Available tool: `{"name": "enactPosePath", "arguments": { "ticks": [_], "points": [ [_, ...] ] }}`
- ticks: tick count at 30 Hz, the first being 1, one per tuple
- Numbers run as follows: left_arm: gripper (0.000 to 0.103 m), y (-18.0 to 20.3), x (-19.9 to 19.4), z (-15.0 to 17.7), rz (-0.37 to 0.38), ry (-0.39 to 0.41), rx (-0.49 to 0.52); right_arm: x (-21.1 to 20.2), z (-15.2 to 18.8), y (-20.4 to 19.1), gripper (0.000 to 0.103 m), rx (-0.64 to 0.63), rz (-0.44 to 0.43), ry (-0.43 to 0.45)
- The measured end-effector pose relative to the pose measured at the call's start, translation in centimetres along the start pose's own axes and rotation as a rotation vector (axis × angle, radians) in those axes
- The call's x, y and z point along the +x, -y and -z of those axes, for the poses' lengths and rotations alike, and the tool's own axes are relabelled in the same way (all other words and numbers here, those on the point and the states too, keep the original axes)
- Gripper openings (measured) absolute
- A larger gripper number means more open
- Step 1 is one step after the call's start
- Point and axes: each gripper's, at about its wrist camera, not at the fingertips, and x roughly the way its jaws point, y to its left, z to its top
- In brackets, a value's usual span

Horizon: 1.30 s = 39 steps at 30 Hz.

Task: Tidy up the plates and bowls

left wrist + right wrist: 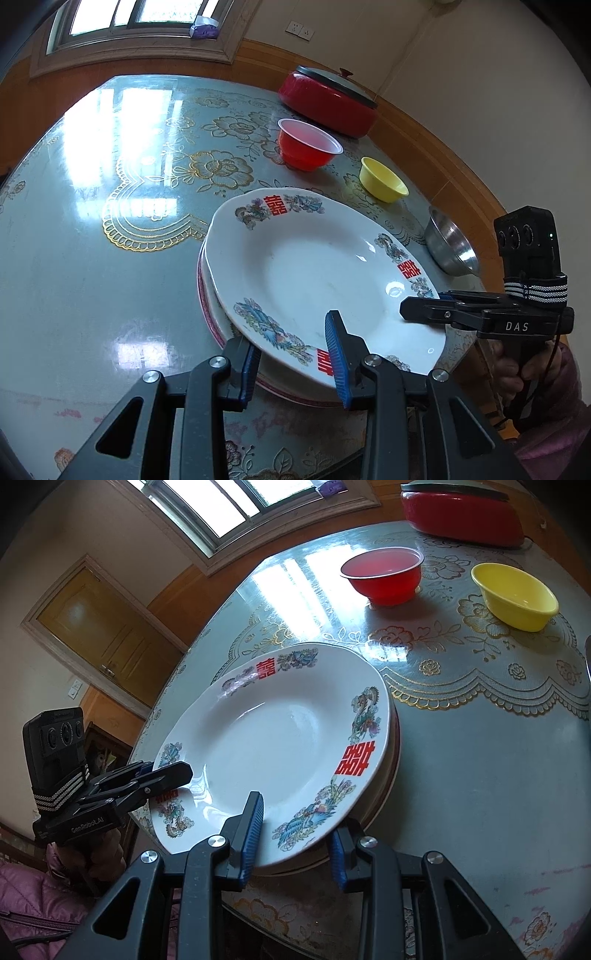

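The right gripper (295, 834) clamps the near rim of a white decorated plate (273, 738), one blue finger (253, 834) above the rim and one below. The left gripper (162, 775) bites its far-left rim. Beyond, a red bowl (382, 574) and yellow bowl (515, 596) stand apart on the bench (480, 757).
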Motion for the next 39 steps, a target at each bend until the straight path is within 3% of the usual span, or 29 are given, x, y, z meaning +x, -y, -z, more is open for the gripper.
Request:
{"name": "enactPosePath", "arguments": {
  "ticks": [17, 33, 35, 39],
  "points": [
    [0.035, 0.0, -0.6, 0.5, -0.004, -0.001, 0.009, -0.8, 0.4, 0.0, 0.032, 0.008, 0.006, 0.009],
    [0.034, 0.4, -1.0, 0.8, -0.010, 0.004, 0.033, -2.1, 0.9, 0.6, 0.030, 0.004, 0.064, 0.022],
    [0.034, 0.4, -0.9, 0.8, -0.008, 0.003, 0.029, -2.5, 0.8, 0.7, 0.024, 0.006, 0.042, 0.036],
    [0.034, 0.5, -1.0, 0.9, 0.001, 0.001, 0.041, -2.5, 0.4, 0.3, 0.024, -0.009, 0.037, 0.042]
  ]
}}
